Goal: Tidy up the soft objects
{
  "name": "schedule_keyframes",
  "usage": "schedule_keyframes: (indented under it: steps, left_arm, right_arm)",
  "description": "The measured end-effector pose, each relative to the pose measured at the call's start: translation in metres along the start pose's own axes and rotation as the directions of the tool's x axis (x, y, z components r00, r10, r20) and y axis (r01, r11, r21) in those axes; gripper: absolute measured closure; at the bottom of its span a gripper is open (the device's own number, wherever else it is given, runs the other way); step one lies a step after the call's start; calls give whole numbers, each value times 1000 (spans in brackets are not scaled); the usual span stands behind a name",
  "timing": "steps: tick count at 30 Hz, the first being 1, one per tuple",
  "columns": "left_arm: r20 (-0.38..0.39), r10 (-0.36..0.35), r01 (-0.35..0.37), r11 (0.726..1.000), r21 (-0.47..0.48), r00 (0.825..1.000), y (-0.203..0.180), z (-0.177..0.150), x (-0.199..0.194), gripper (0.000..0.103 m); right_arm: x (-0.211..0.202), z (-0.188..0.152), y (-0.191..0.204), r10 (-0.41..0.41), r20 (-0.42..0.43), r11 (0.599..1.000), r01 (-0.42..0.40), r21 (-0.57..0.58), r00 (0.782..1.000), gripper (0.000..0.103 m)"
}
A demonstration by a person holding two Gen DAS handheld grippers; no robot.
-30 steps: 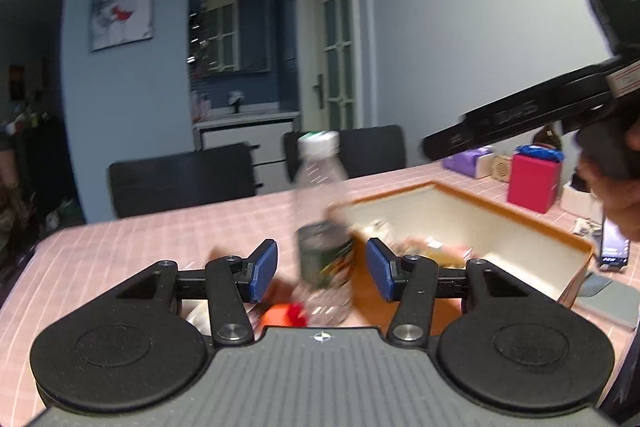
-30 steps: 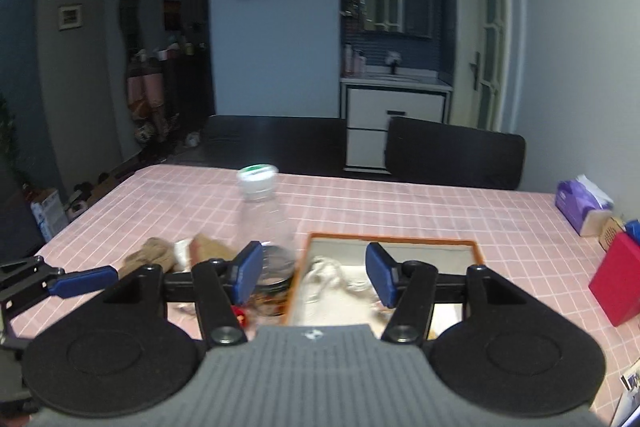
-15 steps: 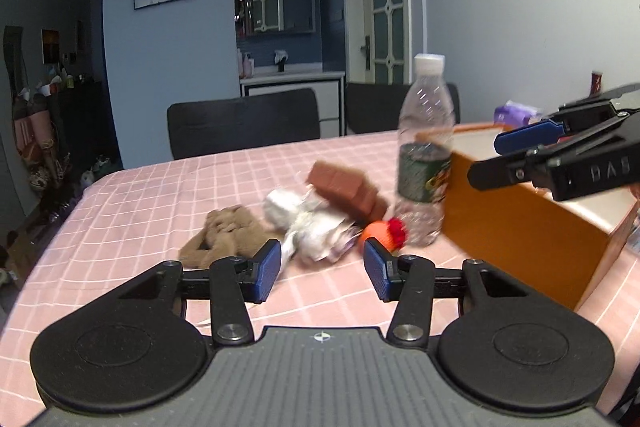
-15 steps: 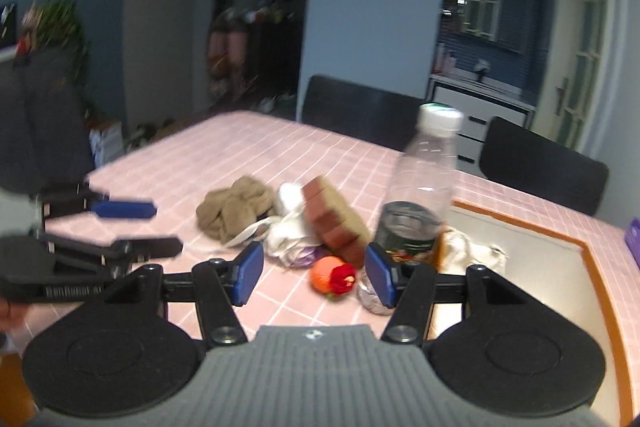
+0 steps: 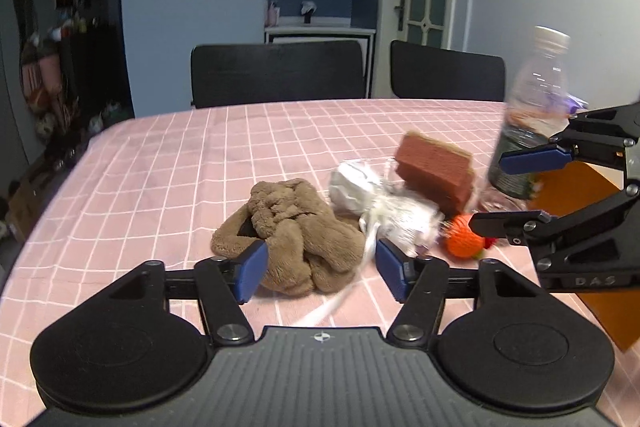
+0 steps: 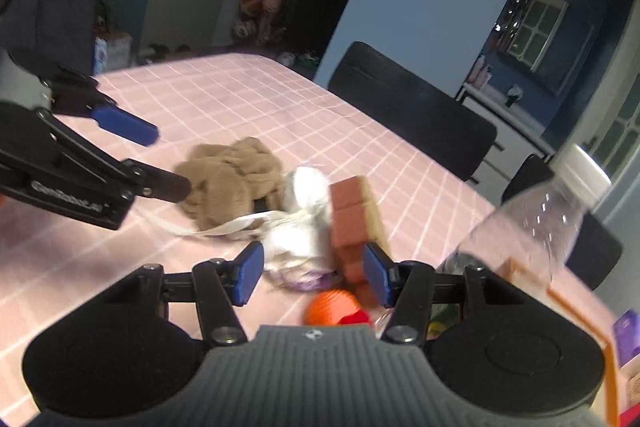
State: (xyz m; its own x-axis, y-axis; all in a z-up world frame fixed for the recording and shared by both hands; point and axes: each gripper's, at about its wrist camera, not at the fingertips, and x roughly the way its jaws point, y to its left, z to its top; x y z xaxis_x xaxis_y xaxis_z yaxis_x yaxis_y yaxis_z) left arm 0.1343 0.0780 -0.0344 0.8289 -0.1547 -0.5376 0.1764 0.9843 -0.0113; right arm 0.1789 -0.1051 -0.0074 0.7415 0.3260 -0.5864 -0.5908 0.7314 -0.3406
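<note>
Soft things lie heaped on the pink checked tablecloth [image 5: 168, 163]: a tan plush cloth [image 5: 296, 227], fuzzy and knotted into folds; just beside it a crinkled white pouch [image 5: 360, 187] with a pale drawstring trailing toward the camera; leaning on the pouch, a brick-red sponge block [image 5: 434, 167] with a tan scouring layer on its far face; near its foot a small orange ball [image 5: 462, 241], ribbed, with a red tuft. A clear plastic bottle [image 5: 532, 115] with a white cap and a dark label stands beside the sponge, against an orange-walled box [image 5: 572, 187]; the label's print is too blurred to read.

The left gripper [image 5: 316, 269], blue pads on black linkage arms, has its jaws opening just in front of the plush cloth and pressing on nothing. The right gripper [image 6: 312, 269] is likewise open, with the pouch and sponge lying beyond its pads and nothing clamped. In the left wrist view "DAS" reads on the right gripper's side; in the right wrist view the left gripper's side bears white lettering that looks like "GenRobot.AI". Two black chair backs [image 5: 280, 73] stand at the table's far edge.
</note>
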Motion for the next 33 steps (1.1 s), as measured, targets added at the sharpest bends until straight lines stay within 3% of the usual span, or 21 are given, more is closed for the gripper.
schedule_keyframes:
  steps: [8,12,14,19,22,24,29,30,33]
  left_arm:
    - [-44,8,-12,996,-84,999,14,13,39,20]
    - [-65,9,-17,994,-111,998,16,13,54,20]
    - [-79,17,-28,989,-143,997,20,11,60,19]
    - [-91,-16,-4,977,-215,996,26,4,66,19]
    - [-98,-23,0,975,-223,995,25,3,67,37]
    - [-99,-30,7,976,-219,995,23,3,66,59]
    - [-66,-24,7,969,-246,998,27,1,55,87]
    - [-56,-21,7,971,-238,998,27,1,52,100]
    - [-15,7,-10,975,-221,1000,25,5,39,101]
  right_arm:
    - [46,10,-4,-59,-58,996,54,-75,997,49]
    - [57,10,-9,-65,-73,996,60,-64,995,56]
    - [61,10,-9,-75,-73,996,70,-62,995,64]
    - [59,10,-5,-85,-47,993,81,-83,995,68]
    - [56,12,-2,-99,-26,990,96,-105,995,70]
    - [51,14,0,-105,-11,988,103,-111,994,70]
    - [37,19,3,-121,32,984,124,-131,992,71]
    - [33,20,3,-123,44,983,128,-131,991,71]
    - [19,25,2,-124,77,983,133,-124,989,71]
